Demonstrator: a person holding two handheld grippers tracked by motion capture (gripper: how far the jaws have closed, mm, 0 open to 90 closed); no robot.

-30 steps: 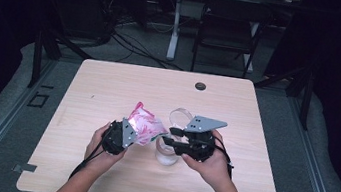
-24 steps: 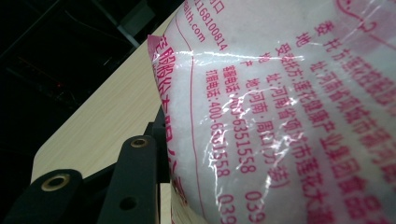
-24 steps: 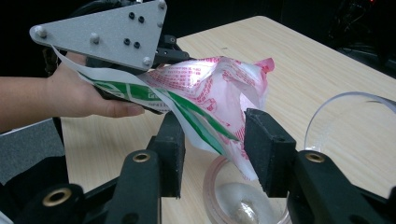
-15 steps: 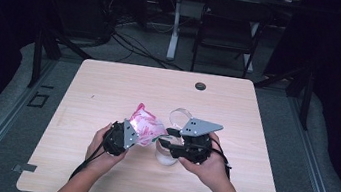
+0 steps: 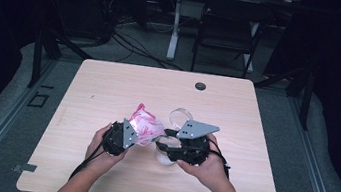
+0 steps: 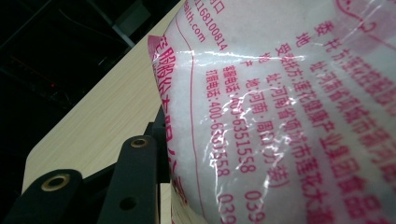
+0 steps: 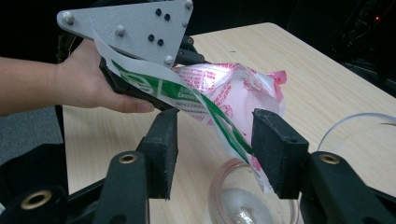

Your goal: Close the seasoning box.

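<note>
Left gripper (image 5: 124, 137) is clamped on the pink salt bag (image 5: 146, 127), tipping it so the torn corner hangs over the little clear jar (image 7: 252, 200). Right gripper (image 7: 212, 144) sits open, jaws either side of that corner, the jar below it on the worktop (image 5: 109, 87).

- The right gripper (image 7: 215, 144) stands with its two black jaws apart, rising from the bottom edge.
- Between and beyond the jaws hangs a bag (image 7: 224, 93), pink-printed with a green-and-white strip, tilted down to the right.
- The bag's lower corner dips towards a clear cup (image 7: 247, 200) on the table (image 7: 299, 60); the cup holds a little white stuff at its bottom.
- The left gripper (image 7: 154, 51), topped by a grey three-cornered plate, grips the bag's upper end; a hand (image 7: 88, 79) holds it.
- A curved clear rim (image 7: 355, 126) lies at the right edge, near the cup.
</note>
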